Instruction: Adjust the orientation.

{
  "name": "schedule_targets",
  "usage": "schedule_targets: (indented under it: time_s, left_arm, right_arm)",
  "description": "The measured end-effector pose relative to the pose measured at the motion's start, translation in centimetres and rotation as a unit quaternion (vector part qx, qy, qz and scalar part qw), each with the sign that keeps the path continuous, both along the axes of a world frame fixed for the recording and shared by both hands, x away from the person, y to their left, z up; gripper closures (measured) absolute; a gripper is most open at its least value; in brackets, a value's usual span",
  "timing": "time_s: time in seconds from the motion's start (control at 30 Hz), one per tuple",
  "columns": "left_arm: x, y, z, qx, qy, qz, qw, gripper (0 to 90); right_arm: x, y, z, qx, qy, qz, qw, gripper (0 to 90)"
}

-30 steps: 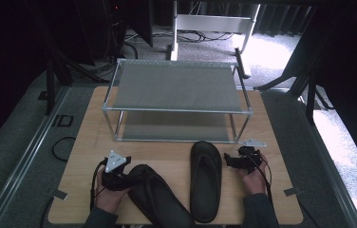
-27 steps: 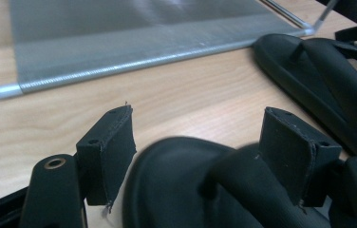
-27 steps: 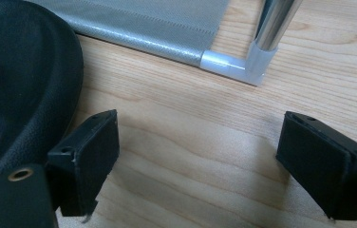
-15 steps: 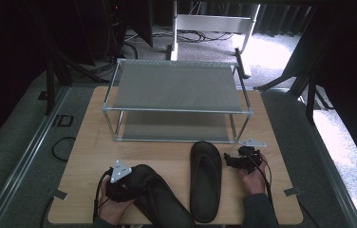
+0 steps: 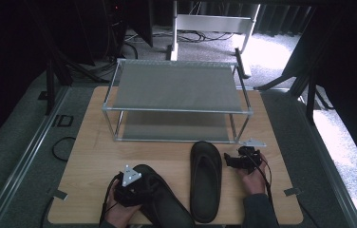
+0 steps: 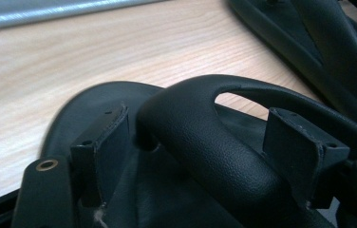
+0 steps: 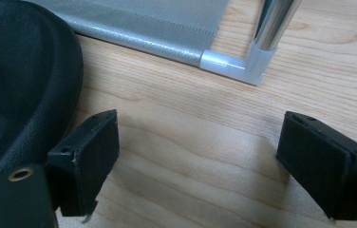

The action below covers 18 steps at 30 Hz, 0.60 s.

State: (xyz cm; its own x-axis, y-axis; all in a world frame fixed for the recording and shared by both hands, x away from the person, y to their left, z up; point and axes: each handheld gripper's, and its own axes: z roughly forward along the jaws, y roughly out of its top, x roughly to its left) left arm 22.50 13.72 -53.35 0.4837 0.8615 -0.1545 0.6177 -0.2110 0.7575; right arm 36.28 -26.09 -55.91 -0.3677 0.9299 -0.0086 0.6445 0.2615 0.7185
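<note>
Sandals are lying on the counter (image 5: 96, 156) before the rack (image 5: 176, 102), left sandal (image 5: 167, 202) having its soft, bendy strap (image 6: 205, 142) straddled by the spread left gripper (image 6: 210, 147), probably the best grab point, while the right gripper (image 7: 205, 161) is gaping beside the right sandal (image 5: 206, 178).

Grey carpet floor (image 5: 20, 147), dark surroundings, possibly curtains, bright patch right

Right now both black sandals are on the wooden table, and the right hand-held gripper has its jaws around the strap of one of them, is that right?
Not quite: it is the left hand-held gripper whose jaws stand around a sandal strap, as the left gripper view shows. The right hand-held gripper is open over bare table, beside the other sandal. Both sandals do lie on the wooden table.
</note>
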Motion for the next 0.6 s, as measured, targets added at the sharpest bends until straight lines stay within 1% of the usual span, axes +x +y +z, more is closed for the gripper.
schedule_targets:
  time_s: [0.07,0.1,0.2,0.27,0.4,0.6]
  left_arm:
    - [0.1,-0.2,0.0,0.007,0.001,-0.003,1.0,29.0]
    - [0.2,-0.3,0.1,0.014,0.001,-0.004,0.9999,29.3]
    - [0.6,-0.4,0.2,0.019,0.002,-0.004,0.9998,31.5]
    - [0.9,-0.3,0.3,0.024,-0.002,-0.004,0.9997,34.4]
    - [1.6,-0.3,0.6,0.035,-0.013,0.0,0.9993,43.5]
    - [2.9,-0.3,0.7,0.047,-0.018,-0.006,0.9987,49.7]
  right_arm:
    - [0.0,0.0,0.0,0.0,0.0,0.0,1.0,13.9]
    - [0.0,0.0,0.0,0.0,0.0,0.0,1.0,13.9]
    - [0.0,0.0,0.0,0.0,0.0,0.0,1.0,13.9]
    - [0.0,0.0,0.0,0.0,0.0,-0.001,1.0,13.9]
    - [0.0,0.0,0.0,0.0,0.0,-0.001,1.0,13.9]
    - [0.0,0.0,0.0,0.0,0.0,-0.001,1.0,13.9]
